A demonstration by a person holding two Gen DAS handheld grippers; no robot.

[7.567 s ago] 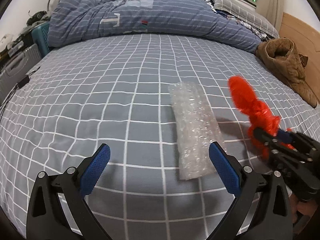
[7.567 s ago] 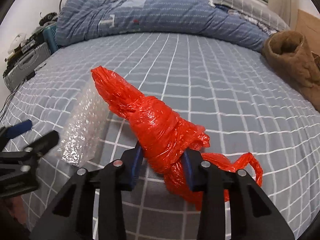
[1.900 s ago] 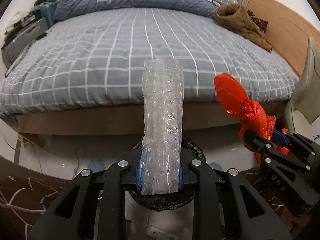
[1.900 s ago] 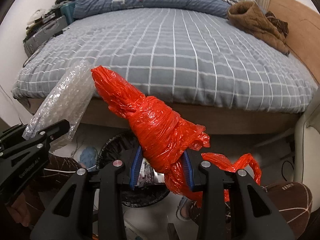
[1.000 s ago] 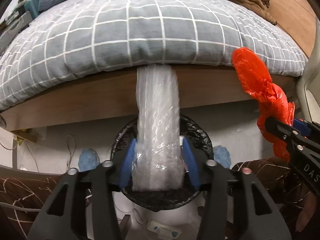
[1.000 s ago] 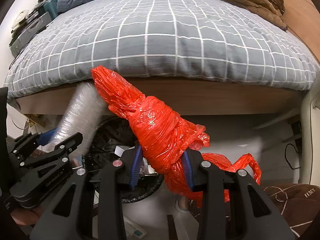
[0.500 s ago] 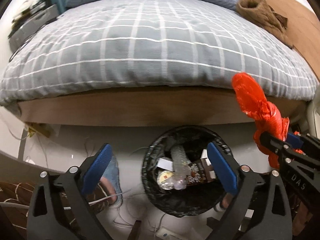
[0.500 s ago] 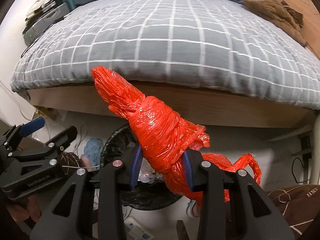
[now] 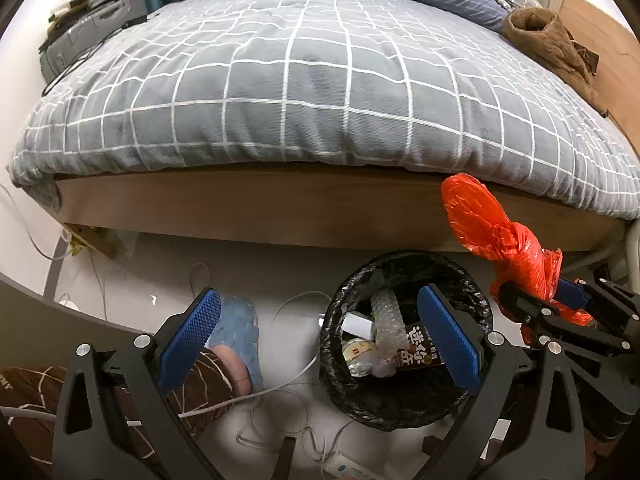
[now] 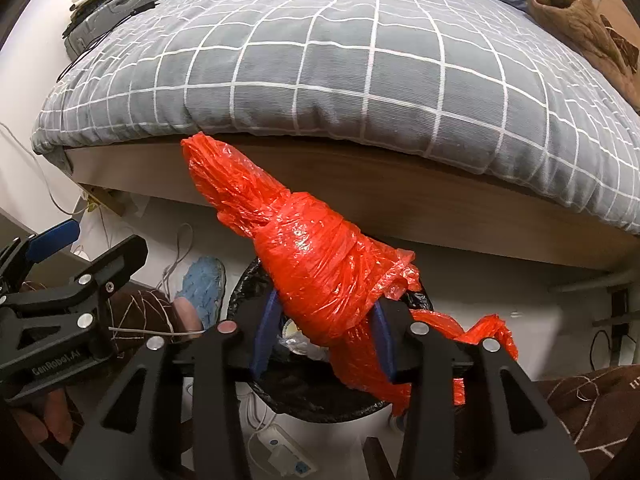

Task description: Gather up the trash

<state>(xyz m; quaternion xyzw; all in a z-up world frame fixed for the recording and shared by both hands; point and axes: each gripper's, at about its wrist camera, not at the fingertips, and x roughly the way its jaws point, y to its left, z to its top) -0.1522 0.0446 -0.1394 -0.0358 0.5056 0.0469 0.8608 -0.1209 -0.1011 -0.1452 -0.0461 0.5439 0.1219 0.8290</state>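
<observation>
Here, left to right.
Slipper (image 9: 236, 320): blue, lower left of the left view, on a foot on the floor beside the bin.
Left claw (image 9: 320, 340): jaws spread wide, nothing between them; they have just been opening. It hangs over the floor and bin.
Bin (image 9: 476, 296): black-lined, lower centre of the left view, below the bed's wooden edge.
Bubble wrap (image 9: 386, 316): a roll lying inside the bin among a white box and a brown carton.
Bed (image 9: 320, 92): grey checked cover, filling the upper half of both views.
Red bag (image 10: 320, 264): knotted plastic, centre of the right view, standing up between the right claw's pads above the bin.
Right claw (image 10: 324, 332): jaws have just been opening a little; both blue pads seem to touch the bag.
Brown garment (image 9: 552, 40): upper right, on the bed.
</observation>
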